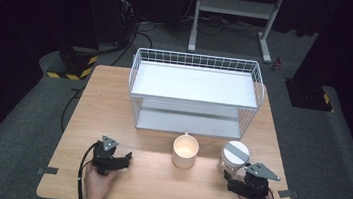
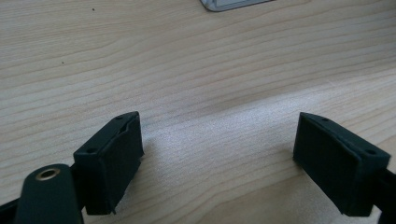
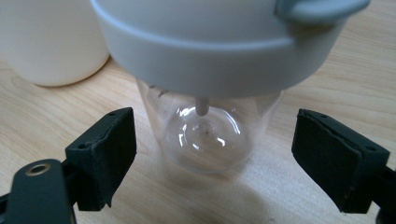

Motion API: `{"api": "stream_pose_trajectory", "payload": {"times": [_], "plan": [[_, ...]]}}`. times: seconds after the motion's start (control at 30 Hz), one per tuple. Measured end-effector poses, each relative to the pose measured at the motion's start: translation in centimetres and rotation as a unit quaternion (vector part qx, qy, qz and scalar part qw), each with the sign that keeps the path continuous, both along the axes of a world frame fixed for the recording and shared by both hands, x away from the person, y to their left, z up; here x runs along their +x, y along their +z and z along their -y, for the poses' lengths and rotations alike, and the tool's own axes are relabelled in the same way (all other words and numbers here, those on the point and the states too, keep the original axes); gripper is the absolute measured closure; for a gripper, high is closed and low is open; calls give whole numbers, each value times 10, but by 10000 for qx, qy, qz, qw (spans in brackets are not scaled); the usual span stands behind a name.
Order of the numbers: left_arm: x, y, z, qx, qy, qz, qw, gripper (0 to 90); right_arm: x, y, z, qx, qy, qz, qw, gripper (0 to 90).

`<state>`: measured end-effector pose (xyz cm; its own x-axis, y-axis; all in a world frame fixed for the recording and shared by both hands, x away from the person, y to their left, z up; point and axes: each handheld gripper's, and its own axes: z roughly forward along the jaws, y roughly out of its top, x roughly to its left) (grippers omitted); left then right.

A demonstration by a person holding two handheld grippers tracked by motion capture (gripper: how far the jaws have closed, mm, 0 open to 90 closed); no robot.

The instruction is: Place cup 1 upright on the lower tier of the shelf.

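A clear plastic cup with a grey lid [image 1: 234, 154] stands on the wooden table [image 1: 155, 177], to the right of a cream mug [image 1: 185, 151]. My right gripper [image 1: 230, 178] sits just in front of the lidded cup. In the right gripper view the cup [image 3: 210, 126] stands between the spread jaws and neither pad touches it; the mug [image 3: 51, 42] shows at the upper left. My left gripper [image 1: 126, 158] rests low over the table's front left, jaws wide apart over bare wood [image 2: 219, 140].
A white wire rack with two shelves [image 1: 194, 94] stands at the back middle of the table. A corner of its lower shelf [image 2: 229, 3] shows in the left gripper view. Dark floor, cables and a metal stand [image 1: 234, 15] lie beyond the table.
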<state>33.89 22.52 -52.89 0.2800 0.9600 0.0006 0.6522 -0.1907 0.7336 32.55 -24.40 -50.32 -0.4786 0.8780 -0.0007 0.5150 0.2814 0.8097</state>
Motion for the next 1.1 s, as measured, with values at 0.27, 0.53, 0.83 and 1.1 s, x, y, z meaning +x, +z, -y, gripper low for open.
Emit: {"api": "stream_pose_trajectory", "payload": {"times": [0.27,0.53,0.83,1.1], "plan": [[0,0,0,2,13,7,10000,160,7,3,-4,95,40,63,9999,137],[0,0,0,1,12,7,10000,161,13,5,-9,131,56,127,9998,137],[0,0,0,1,13,9,10000,160,20,8,-13,178,13,239,9996,138],[0,0,0,1,13,7,10000,160,22,7,-17,133,-11,349,9993,146]]}}
